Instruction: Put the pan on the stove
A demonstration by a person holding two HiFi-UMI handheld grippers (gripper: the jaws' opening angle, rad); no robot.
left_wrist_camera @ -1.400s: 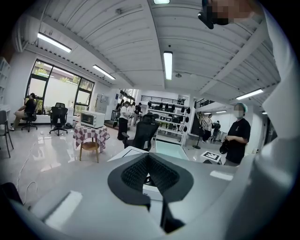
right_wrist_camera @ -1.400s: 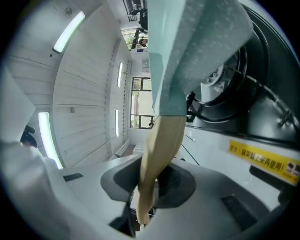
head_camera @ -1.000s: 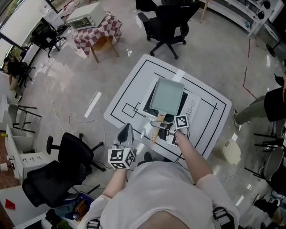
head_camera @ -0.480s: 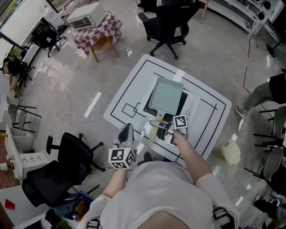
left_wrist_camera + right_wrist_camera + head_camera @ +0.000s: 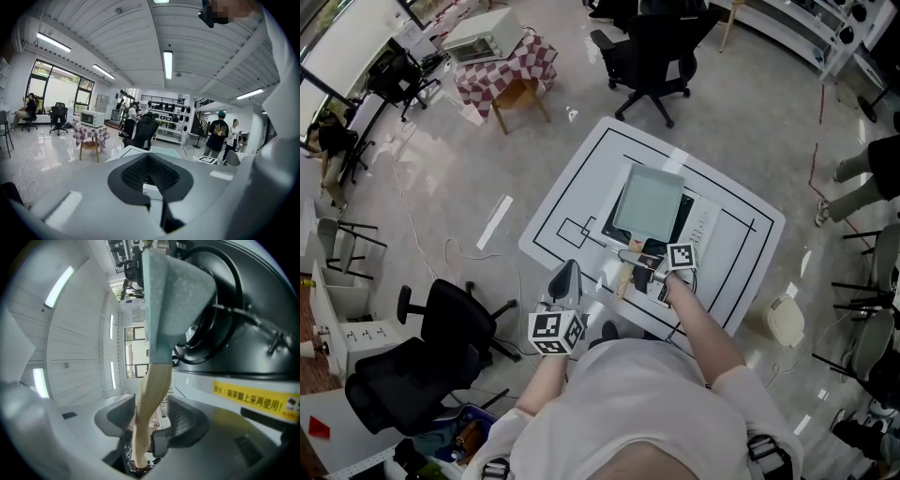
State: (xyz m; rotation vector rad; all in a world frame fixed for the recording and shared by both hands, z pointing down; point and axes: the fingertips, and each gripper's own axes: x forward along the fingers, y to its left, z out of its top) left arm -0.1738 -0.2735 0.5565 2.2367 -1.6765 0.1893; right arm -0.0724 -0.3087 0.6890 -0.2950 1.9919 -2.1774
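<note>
A pale green square pan (image 5: 650,200) rests flat on the black stove (image 5: 685,218) at the middle of the white table. Its wooden handle (image 5: 625,274) points toward me. My right gripper (image 5: 639,270) is at that handle. In the right gripper view the handle (image 5: 149,399) runs between the jaws of my right gripper (image 5: 150,420), which are opening, with a gap beside the right pad. The pan body (image 5: 173,301) lies against the stove (image 5: 243,324). My left gripper (image 5: 565,279) hangs off the table's near edge, shut and holding nothing (image 5: 150,176).
The white table (image 5: 572,187) carries black outline markings. A black office chair (image 5: 431,347) stands at my left, another (image 5: 652,47) beyond the table. A checkered stool-table with a toaster oven (image 5: 492,42) is far left. A person's legs (image 5: 867,183) are at the right edge.
The pan stays on the stove and my right gripper remains at its handle. The person at the right edge has walked farther away. My left gripper has not moved.
</note>
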